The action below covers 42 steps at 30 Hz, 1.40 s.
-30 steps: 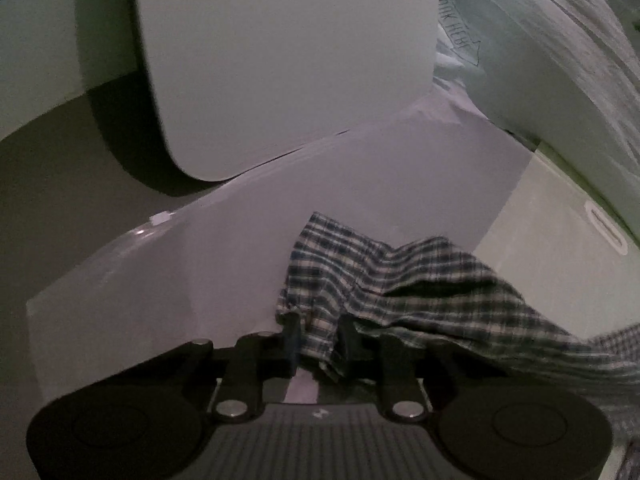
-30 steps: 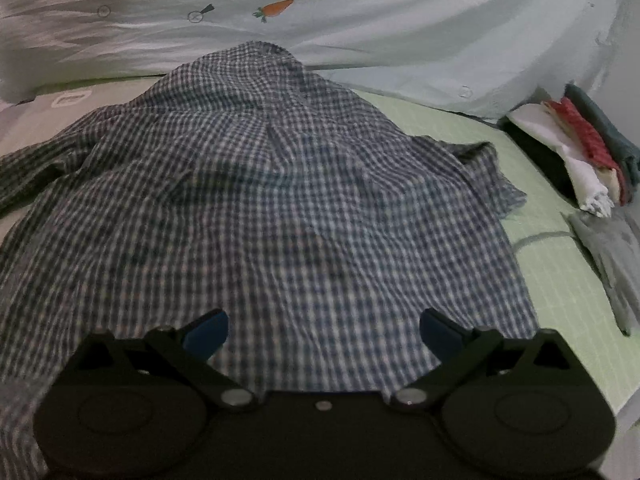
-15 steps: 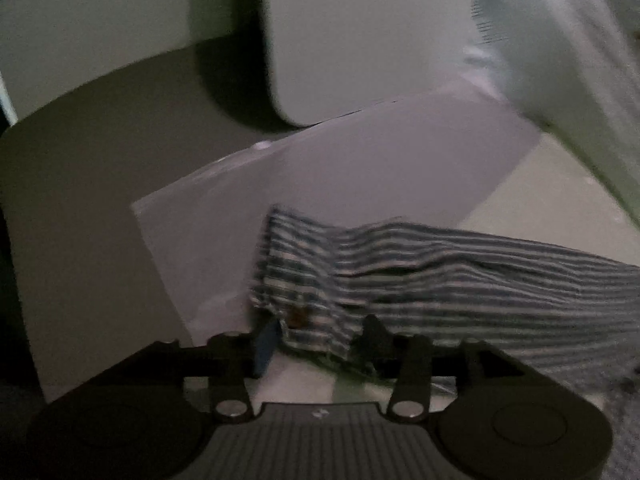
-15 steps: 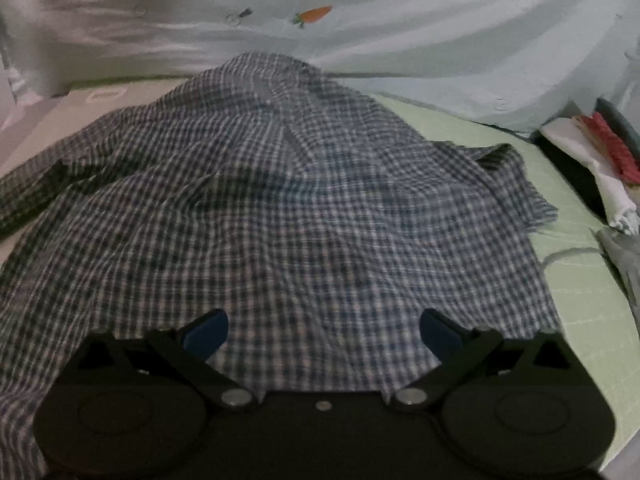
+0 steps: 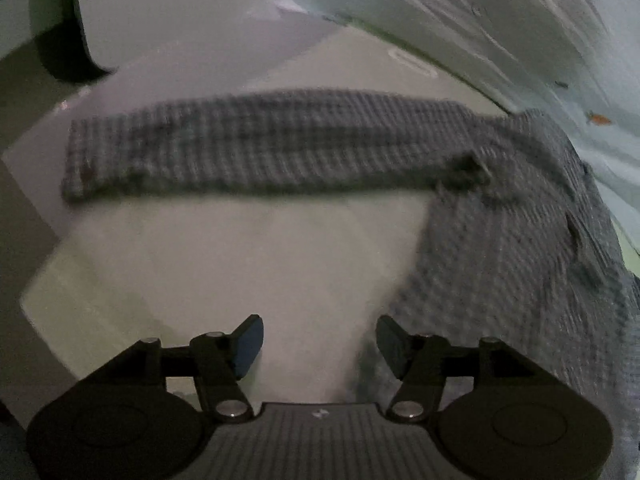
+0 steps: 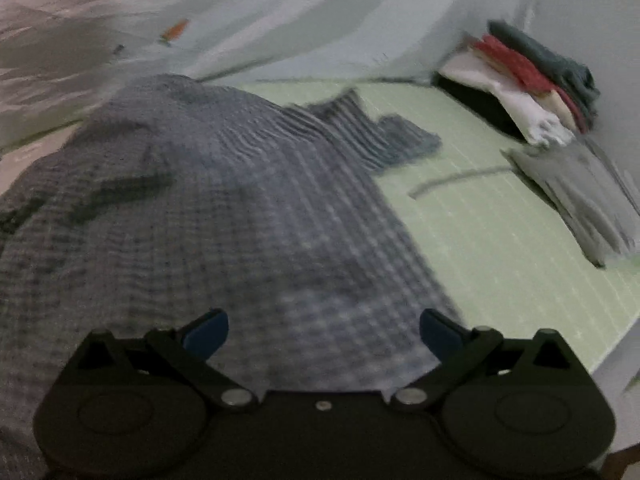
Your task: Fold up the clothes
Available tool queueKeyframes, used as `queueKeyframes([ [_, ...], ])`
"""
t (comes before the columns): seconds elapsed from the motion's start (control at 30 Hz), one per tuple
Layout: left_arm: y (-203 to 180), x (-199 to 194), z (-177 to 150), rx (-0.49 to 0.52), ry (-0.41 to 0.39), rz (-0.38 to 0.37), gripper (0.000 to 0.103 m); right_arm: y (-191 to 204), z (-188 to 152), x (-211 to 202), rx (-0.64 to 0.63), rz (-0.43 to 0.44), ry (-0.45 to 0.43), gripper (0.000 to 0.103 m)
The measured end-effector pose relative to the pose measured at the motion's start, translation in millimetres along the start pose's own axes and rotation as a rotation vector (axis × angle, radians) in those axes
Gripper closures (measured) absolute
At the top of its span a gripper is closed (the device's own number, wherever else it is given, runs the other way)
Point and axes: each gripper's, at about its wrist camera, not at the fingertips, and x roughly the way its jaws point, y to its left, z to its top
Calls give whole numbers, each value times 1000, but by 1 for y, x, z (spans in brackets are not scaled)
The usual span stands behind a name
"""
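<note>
Checked shirt [image 6: 208,216] lies spread on the bed, one sleeve [image 5: 256,148] stretched flat and both your claws empty.

You have the sleeve running straight across the middle of the left view, probably laid out so it can fold cleanly over the body. Your left gripper [image 5: 318,346] hangs with jaws apart above bare mattress [image 5: 248,264], beside the hem. Your right gripper [image 6: 324,330] is spread wide over the shirt's lower body at bottom centre. At upper right, a stack of folded clothes [image 6: 532,88] sits well apart; the quilt [image 6: 248,12] crowds the shirt's far edge.
</note>
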Motion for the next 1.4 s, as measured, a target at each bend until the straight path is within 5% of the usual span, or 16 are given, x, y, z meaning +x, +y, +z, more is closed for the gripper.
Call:
queueKeyframes([
  [0.1,-8,4,-19,-44,39,-27,38,-31,-1,10,34,14,39,1],
  [0.23,-26,4,-36,-19,23,23,40,-62,-1,33,75,61,115,25],
  [0.27,-30,5,-38,-8,22,27,50,-67,-1,37,82,79,130,32],
  [0.3,-33,6,-40,3,21,35,72,-72,-1,41,93,100,144,35],
  [0.37,-38,8,-42,18,17,65,101,-79,-1,46,103,160,151,58],
  [0.43,-39,5,-42,15,7,73,101,-82,-1,43,92,205,133,93],
  [0.47,-39,2,-42,11,0,73,102,-83,-1,41,84,227,121,102],
  [0.6,-34,-50,-26,-41,-89,33,102,-92,16,2,50,307,45,102],
  [0.73,-40,-103,-5,-33,-204,13,102,-123,37,-47,234,479,-33,102],
  [0.8,-46,-102,-1,9,-211,45,101,-125,39,-45,205,445,-23,102],
  [0.93,-53,-48,-16,51,-79,189,100,-102,14,-1,61,286,132,100],
  [1.0,-62,-35,-26,127,-49,270,95,-92,6,7,-8,189,158,94],
  [1.07,-67,-35,-32,152,-54,272,84,-84,2,6,-79,113,134,63],
  [1.1,-69,-36,-33,152,-55,248,76,-85,4,4,-79,111,115,58],
  [1.3,-88,-27,-25,183,-78,215,37,-92,19,4,-35,118,52,43],
  [1.4,-106,-19,-21,214,-83,199,28,-95,27,7,-17,119,20,36],
])
